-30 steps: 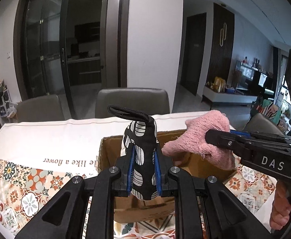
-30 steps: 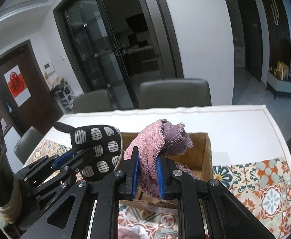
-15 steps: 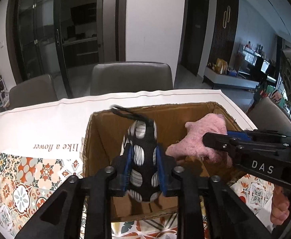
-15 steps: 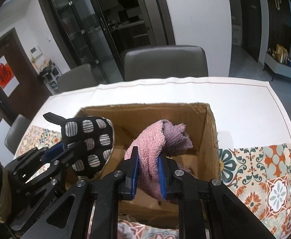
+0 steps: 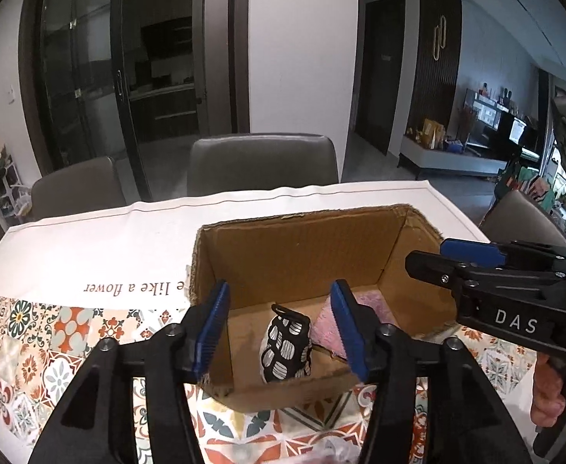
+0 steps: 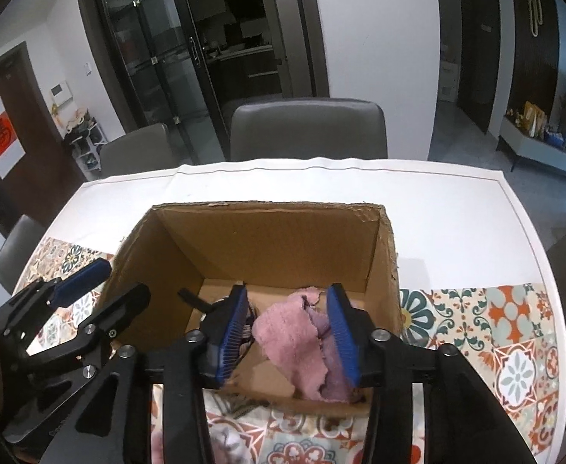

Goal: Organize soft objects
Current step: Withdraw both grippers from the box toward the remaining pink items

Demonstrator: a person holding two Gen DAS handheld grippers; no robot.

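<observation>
Fuzzy pink towel (image 6: 294,332), spotted mitt (image 5: 284,348) in corrugated cardboard box (image 5: 302,247).

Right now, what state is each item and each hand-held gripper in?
Left hand-held gripper: open, jaws just widened, nothing between the pads.
Right hand-held gripper: open, jaws just widened, towel between but loose.
Black patterned mitt: released, lying in the box.
Pink towel: crumpled in the box beside the mitt.
Cardboard box: open-topped, on the table.
</observation>
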